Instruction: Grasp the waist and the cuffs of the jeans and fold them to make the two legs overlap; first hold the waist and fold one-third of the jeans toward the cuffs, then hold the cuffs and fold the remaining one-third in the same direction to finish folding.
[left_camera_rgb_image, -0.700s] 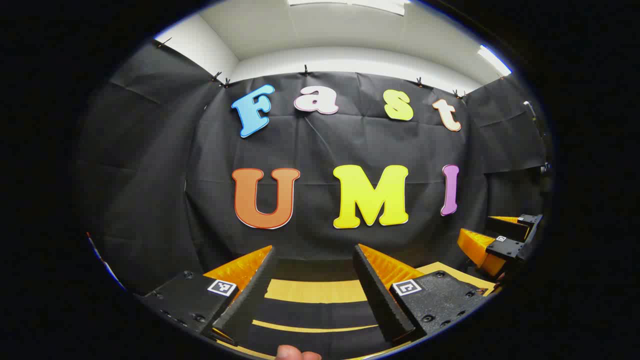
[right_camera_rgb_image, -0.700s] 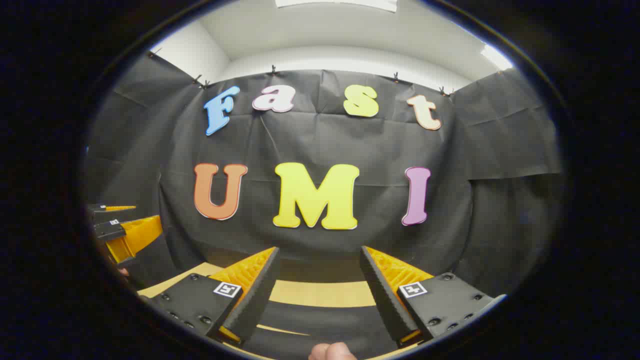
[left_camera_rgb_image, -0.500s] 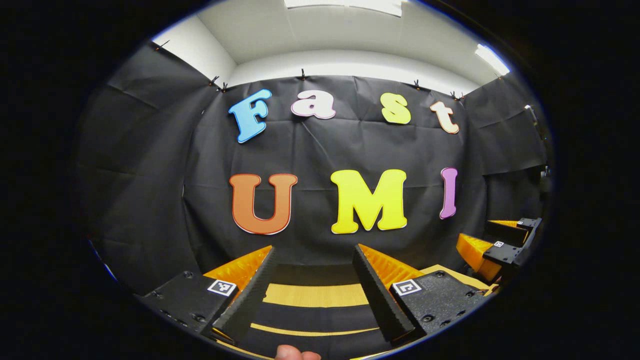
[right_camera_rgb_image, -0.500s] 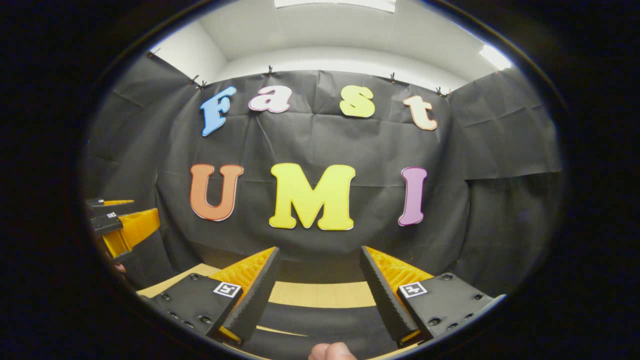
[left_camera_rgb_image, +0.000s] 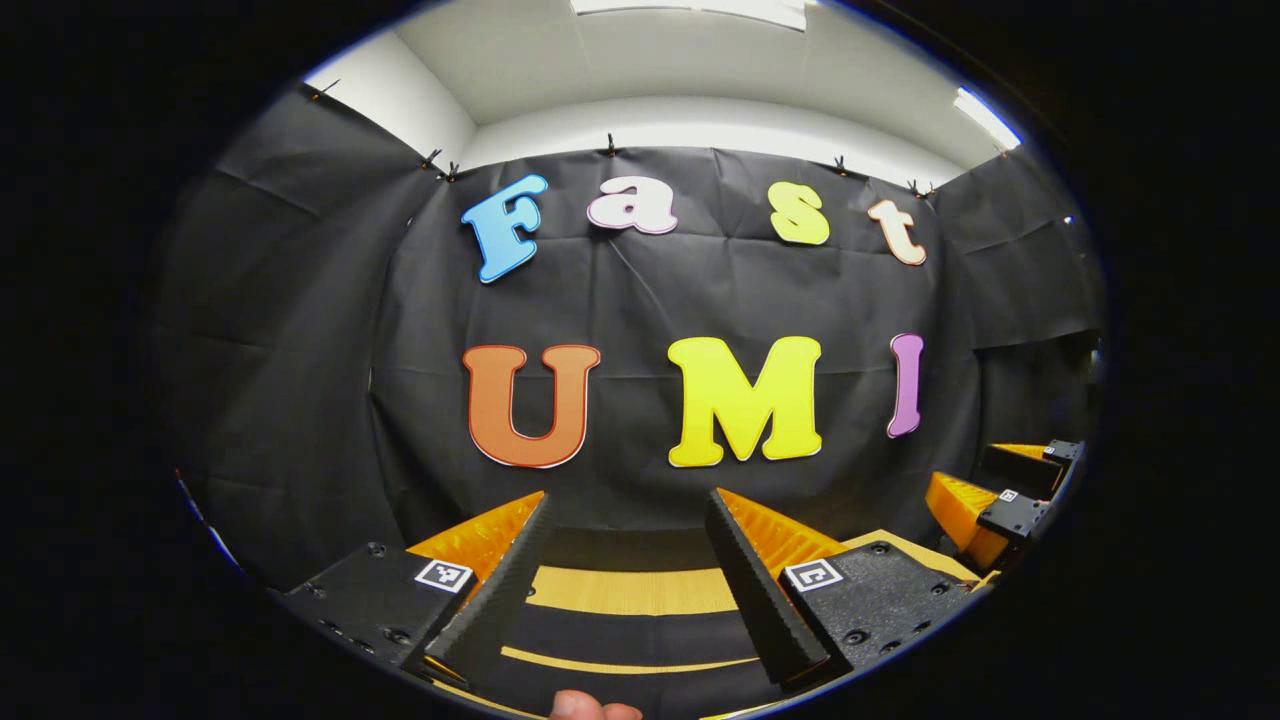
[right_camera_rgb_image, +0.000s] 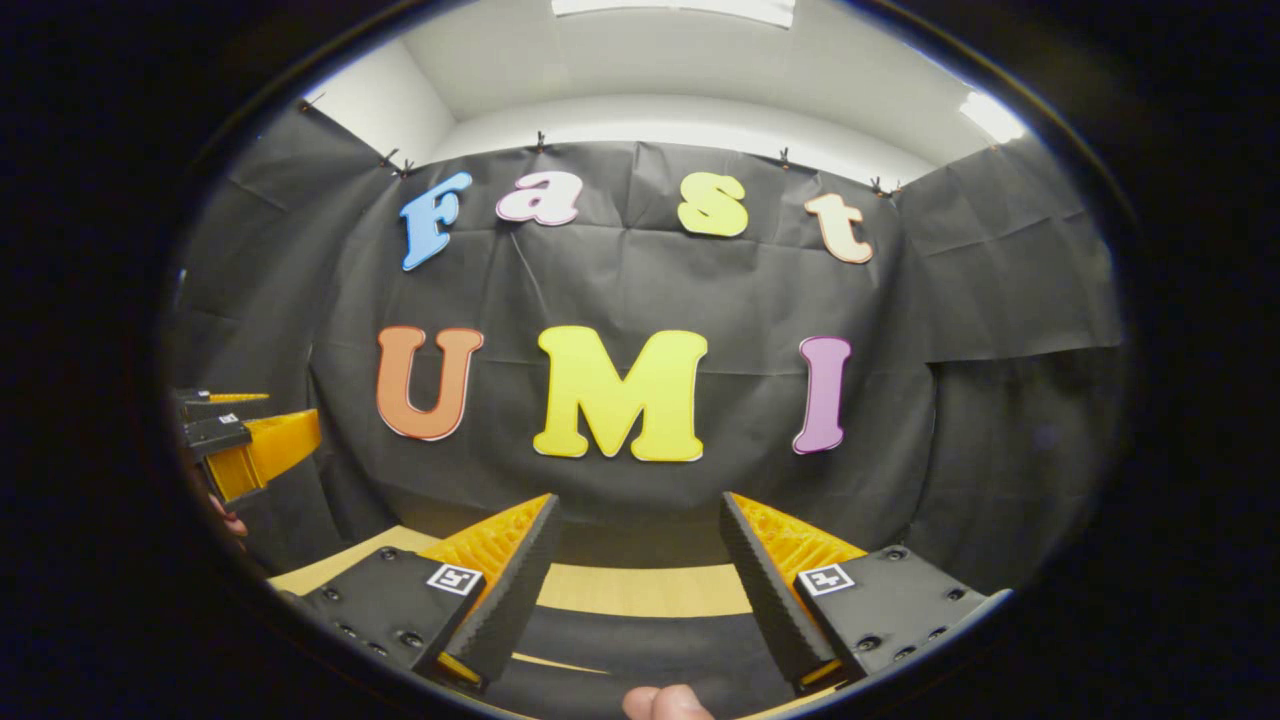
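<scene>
Both the left tool (left_camera_rgb_image: 628, 520) and the right tool (right_camera_rgb_image: 635, 520) stand wide open with nothing between their fingers, raised and facing the booth wall. Just below each lies the table (left_camera_rgb_image: 630, 590) with dark cloth on it (possibly the jeans, I cannot tell). Denim should be heavy, limp; pinch waist corners.

Table (left_camera_rgb_image: 630, 590) lies before the cloth wall (left_camera_rgb_image: 640, 290).

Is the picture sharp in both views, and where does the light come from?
Left gripper view: sharp, straight lines bulge, bright ceiling lamp at the top, open left gripper evenly lit. Right gripper view: equally sharp and curved, ceiling lamp glaring, open right gripper clear.
</scene>
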